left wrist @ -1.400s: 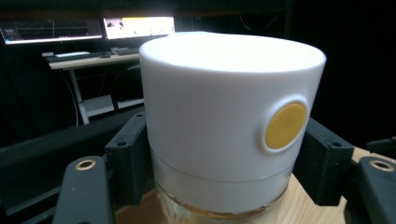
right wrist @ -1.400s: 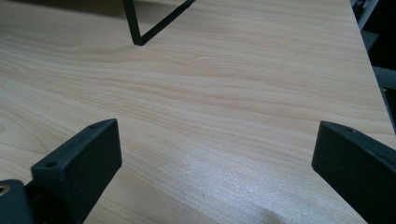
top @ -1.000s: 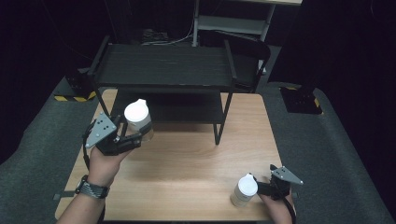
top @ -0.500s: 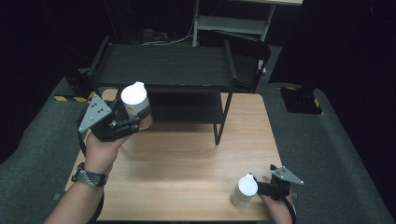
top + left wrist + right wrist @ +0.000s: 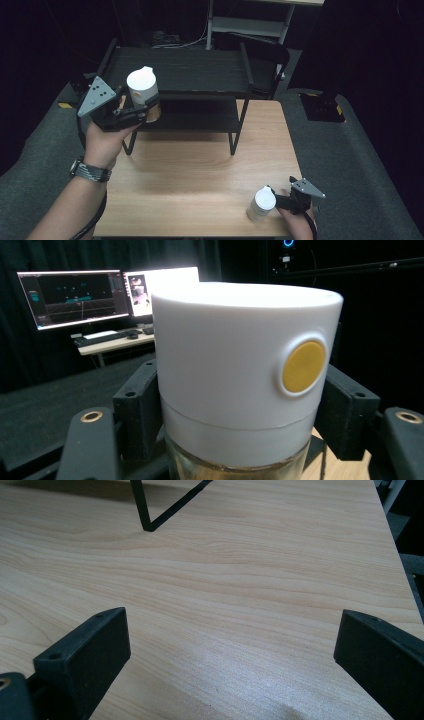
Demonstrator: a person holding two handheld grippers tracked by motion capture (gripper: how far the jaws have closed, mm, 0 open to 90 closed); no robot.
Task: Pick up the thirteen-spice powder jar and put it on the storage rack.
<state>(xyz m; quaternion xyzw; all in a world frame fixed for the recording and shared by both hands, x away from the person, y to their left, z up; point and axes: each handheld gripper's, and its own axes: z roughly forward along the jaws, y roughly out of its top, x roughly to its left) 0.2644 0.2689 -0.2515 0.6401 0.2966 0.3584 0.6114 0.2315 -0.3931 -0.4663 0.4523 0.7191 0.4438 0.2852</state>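
Note:
My left gripper [image 5: 144, 109] is shut on a jar with a white cap [image 5: 141, 85] and holds it upright in the air, level with the front left of the black rack's top shelf [image 5: 190, 70]. In the left gripper view the white cap [image 5: 235, 365] with a yellow dot stands between the two black pads [image 5: 137, 415]. A second white-capped jar [image 5: 261, 202] stands on the wooden table [image 5: 200, 170] near its front right corner. My right gripper [image 5: 278, 201] rests just right of it. Its jaws [image 5: 230, 650] stand wide apart over bare wood.
The black two-tier rack [image 5: 235, 115] stands at the table's far half, and one of its legs [image 5: 142, 510] comes down ahead of my right gripper. Monitors on a desk [image 5: 80, 300] glow in the dark room behind. Grey padding [image 5: 360, 165] borders the table.
My left hand has lifted the jar higher and a little to the left, up to the top shelf's level. The right gripper and the jar beside it have stayed put.

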